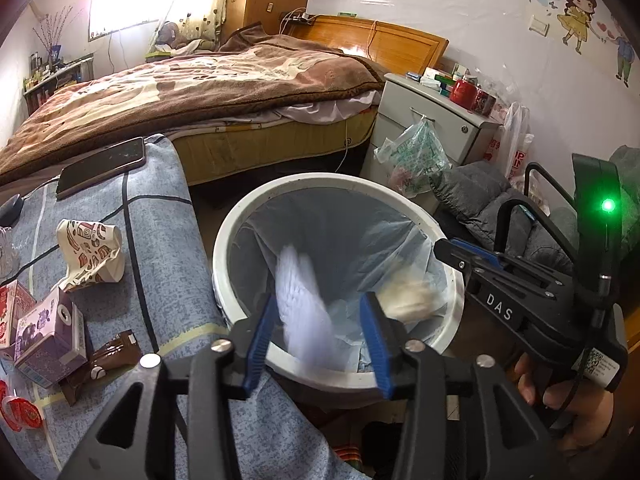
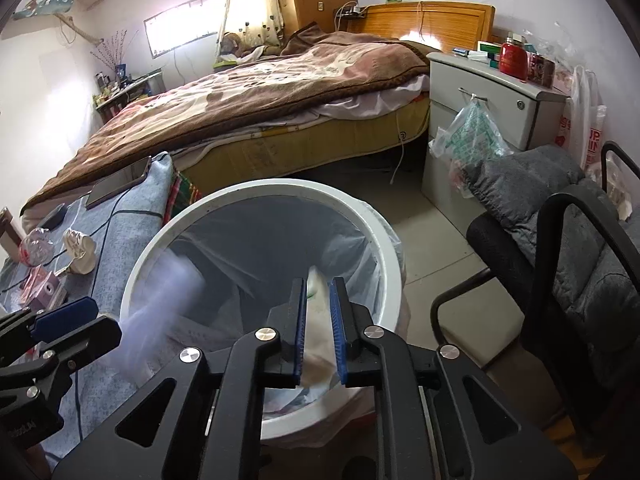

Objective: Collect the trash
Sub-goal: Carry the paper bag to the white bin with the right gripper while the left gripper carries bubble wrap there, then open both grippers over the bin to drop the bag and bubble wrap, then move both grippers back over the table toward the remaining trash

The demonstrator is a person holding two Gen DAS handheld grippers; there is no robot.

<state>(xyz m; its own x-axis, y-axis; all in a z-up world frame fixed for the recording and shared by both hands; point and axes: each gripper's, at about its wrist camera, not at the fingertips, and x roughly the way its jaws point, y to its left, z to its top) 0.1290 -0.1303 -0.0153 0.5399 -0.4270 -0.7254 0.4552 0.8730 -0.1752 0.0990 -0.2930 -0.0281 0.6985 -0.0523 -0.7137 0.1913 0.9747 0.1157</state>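
Trash here is light, soft stuff. A pale crumpled wad (image 2: pixel 316 316) sits pinched between the narrowed jaws of the right gripper (image 2: pixel 319 332) over the white bin (image 2: pixel 256 192); it probably squashes easily and needs only a gentle grip. A blurred white piece (image 1: pixel 304 304) is between the spread jaws of the left gripper (image 1: pixel 320 344), apparently loose above the bin liner. On the blue cloth (image 1: pixel 160 216) wait a crushed paper cup (image 1: pixel 90 254) and a purple carton (image 1: pixel 50 340), best taken across their sides.
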